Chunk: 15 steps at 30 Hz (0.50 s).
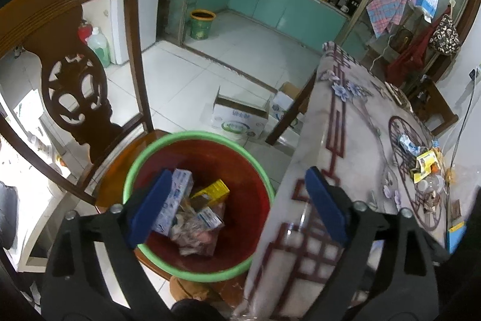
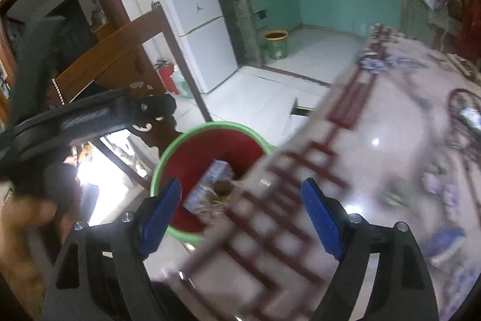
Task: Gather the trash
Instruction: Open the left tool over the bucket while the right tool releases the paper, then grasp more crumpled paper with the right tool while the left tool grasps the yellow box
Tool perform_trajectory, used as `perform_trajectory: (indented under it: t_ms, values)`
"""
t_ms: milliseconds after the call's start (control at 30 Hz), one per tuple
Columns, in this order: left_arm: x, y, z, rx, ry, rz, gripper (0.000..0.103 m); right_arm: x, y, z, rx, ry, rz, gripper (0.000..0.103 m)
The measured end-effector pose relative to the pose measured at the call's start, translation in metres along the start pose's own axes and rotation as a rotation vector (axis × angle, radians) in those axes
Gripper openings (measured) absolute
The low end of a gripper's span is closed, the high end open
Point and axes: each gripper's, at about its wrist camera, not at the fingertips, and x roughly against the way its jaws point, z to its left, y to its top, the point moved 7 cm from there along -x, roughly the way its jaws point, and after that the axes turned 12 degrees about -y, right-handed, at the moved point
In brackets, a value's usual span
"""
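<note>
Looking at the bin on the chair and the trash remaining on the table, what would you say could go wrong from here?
1. The red bin with the green rim sits on the wooden chair's seat tight against the patterned table; a knock might tip it.
2. The pile of wrappers and a clear bottle lies far across the table, so reaching might scatter it.
3. Both the left gripper and the right gripper are open and empty, close together; they might collide.

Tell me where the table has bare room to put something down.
The near table area between its edge beside the red bin and the round pattern is bare. The trash pile on that round pattern is crowded.
</note>
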Motion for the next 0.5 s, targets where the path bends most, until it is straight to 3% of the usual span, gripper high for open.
perform_trajectory:
  t_ms: [133, 233, 367, 433, 500]
  values:
    - [0.001, -0.001, -0.027, 0.009, -0.069, -0.005, 0.089, 0.047, -0.026, -0.064, 0.023, -0.141, -0.043, 0.085]
    - [-0.002, -0.003, -0.061, -0.026, -0.091, -0.001, 0.089, 0.062, -0.047, -0.113, -0.021, -0.183, 0.026, 0.085]
    - [-0.01, -0.007, -0.116, 0.028, -0.242, 0.01, 0.09, 0.09, -0.055, -0.183, -0.066, -0.303, 0.036, 0.086]
    - [-0.018, -0.011, -0.154, -0.019, -0.295, 0.015, 0.093, 0.1, -0.055, -0.228, -0.117, -0.373, 0.033, 0.086]
    - [-0.034, -0.018, -0.185, -0.109, -0.269, 0.043, 0.093, 0.107, -0.053, -0.269, -0.156, -0.44, 0.019, 0.086]
